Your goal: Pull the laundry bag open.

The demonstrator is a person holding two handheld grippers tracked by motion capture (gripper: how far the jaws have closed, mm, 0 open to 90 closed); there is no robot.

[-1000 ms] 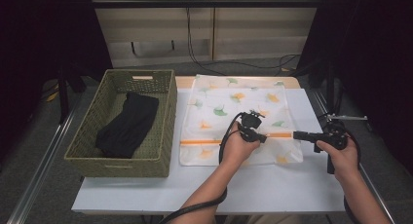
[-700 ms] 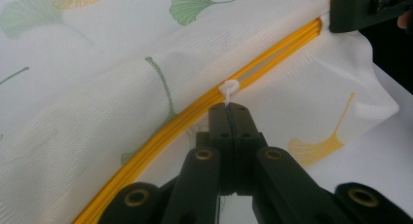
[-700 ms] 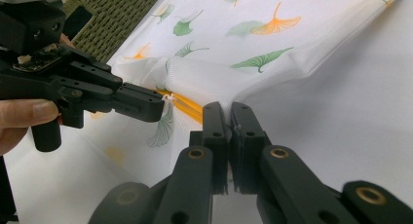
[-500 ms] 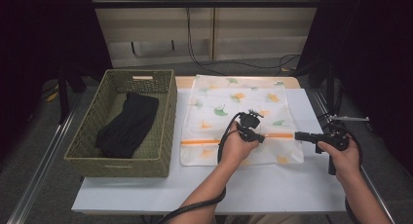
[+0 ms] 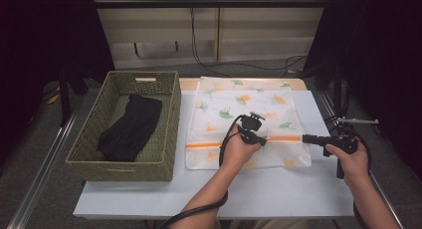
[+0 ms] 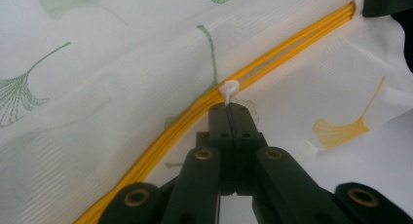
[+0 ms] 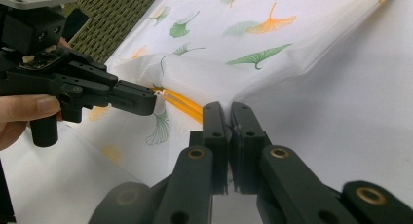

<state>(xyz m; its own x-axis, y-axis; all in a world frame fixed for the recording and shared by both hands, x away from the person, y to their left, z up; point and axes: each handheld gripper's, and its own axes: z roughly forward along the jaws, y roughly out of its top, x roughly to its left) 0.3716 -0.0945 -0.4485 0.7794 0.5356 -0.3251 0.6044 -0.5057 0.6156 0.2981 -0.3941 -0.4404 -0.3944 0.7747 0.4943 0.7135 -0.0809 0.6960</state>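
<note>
A white mesh bag [image 5: 244,102] printed with ginkgo leaves lies flat on the table, an orange zipper [image 5: 204,145] running across its near part. My left gripper [image 5: 263,138] is over the zipper's middle. In the left gripper view its jaws [image 6: 230,107] are shut on the white zipper pull [image 6: 229,89] beside the orange zipper [image 6: 170,131]. My right gripper [image 5: 304,138] points left at the bag's right edge. In the right gripper view its jaws [image 7: 228,109] pinch the bag fabric at the zipper's end, with the left gripper [image 7: 151,100] close by on the left.
A woven green basket [image 5: 119,164] stands left of the bag, with a folded black garment [image 5: 130,127] inside. The white table [image 5: 278,194] has bare surface near its front edge. Dark stands and cables sit beyond the table's right side.
</note>
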